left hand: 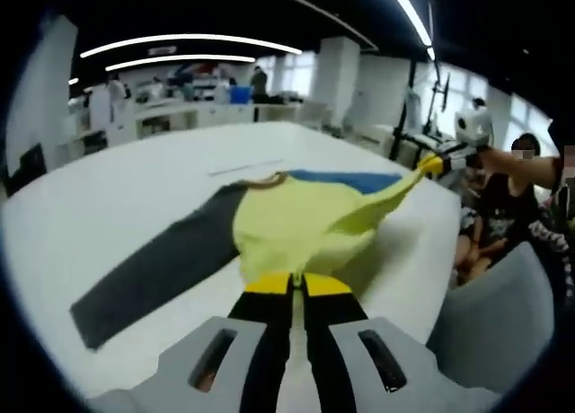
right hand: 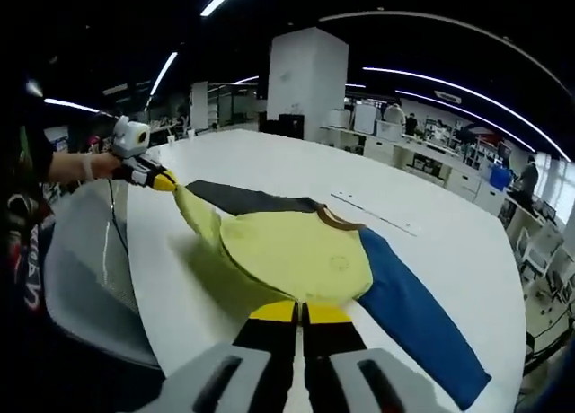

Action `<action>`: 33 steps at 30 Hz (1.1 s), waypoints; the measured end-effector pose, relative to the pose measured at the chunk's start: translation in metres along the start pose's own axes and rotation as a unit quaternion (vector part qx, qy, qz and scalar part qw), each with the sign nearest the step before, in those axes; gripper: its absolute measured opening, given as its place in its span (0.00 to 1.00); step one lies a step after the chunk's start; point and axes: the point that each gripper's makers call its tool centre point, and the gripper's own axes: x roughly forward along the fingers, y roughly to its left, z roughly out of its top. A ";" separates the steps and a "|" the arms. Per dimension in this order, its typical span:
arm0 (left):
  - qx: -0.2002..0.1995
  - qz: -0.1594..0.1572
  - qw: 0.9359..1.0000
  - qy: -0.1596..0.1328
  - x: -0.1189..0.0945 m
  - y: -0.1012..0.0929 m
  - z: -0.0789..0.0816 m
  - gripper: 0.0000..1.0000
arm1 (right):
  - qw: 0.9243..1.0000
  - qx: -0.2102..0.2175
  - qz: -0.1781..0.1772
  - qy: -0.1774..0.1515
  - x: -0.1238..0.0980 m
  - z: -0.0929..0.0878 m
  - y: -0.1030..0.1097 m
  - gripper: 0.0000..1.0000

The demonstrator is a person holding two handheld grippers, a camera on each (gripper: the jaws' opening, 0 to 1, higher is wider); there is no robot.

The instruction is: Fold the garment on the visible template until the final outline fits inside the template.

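A garment with a yellow body (left hand: 287, 224), a dark grey sleeve (left hand: 153, 274) and a blue sleeve (left hand: 346, 180) lies on the white table (left hand: 108, 188). My left gripper (left hand: 298, 283) is shut on the near yellow edge. My right gripper (left hand: 434, 164) holds another yellow corner, pulled up off the table at the right. In the right gripper view the yellow body (right hand: 296, 251) sits between the blue sleeve (right hand: 413, 319) and the dark sleeve (right hand: 243, 197). There my right gripper (right hand: 301, 312) pinches the hem, and my left gripper (right hand: 164, 182) grips the stretched corner at the left.
A thin pale strip (right hand: 373, 213) lies on the table beyond the collar. A grey chair (left hand: 503, 314) stands by the table's edge, and a person (left hand: 508, 197) sits beside it. Desks and a white pillar (right hand: 305, 81) fill the background.
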 end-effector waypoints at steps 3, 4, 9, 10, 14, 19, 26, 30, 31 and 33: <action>-0.003 -0.011 1.000 0.016 -0.001 -0.009 -0.011 0.01 | 0.999 -0.033 -0.001 0.024 -0.006 -0.007 0.001 0.00; -0.003 -0.017 1.000 0.019 -0.001 -0.012 -0.014 0.01 | 0.999 -0.043 -0.001 0.032 -0.007 -0.010 0.002 0.00; 0.017 -0.045 0.997 0.059 0.001 -0.030 -0.035 0.01 | 0.995 -0.070 0.012 0.063 -0.010 -0.027 0.008 0.00; 0.022 -0.050 0.997 0.062 0.001 -0.034 -0.037 0.01 | 0.995 -0.072 0.013 0.067 -0.010 -0.029 0.008 0.00; 0.021 -0.072 0.994 0.079 0.001 -0.048 -0.048 0.01 | 0.994 -0.059 0.030 0.083 -0.011 -0.044 0.013 0.00; 0.052 -0.092 0.986 0.127 -0.001 -0.055 -0.069 0.01 | 0.991 -0.063 0.048 0.112 -0.014 -0.066 0.017 0.00; 0.064 -0.095 0.981 0.155 0.003 -0.053 -0.092 0.01 | 0.985 -0.059 0.069 0.150 -0.012 -0.097 0.024 0.00; 0.076 -0.097 0.978 0.168 0.005 -0.057 -0.099 0.01 | 0.981 -0.057 0.077 0.169 -0.006 -0.120 0.024 0.00; 0.082 -0.100 0.976 0.172 0.005 -0.058 -0.100 0.01 | 0.980 -0.054 0.080 0.173 -0.004 -0.124 0.024 0.00; 0.085 -0.102 0.976 0.175 0.005 -0.059 -0.101 0.01 | 0.978 -0.056 0.083 0.182 -0.002 -0.130 0.025 0.00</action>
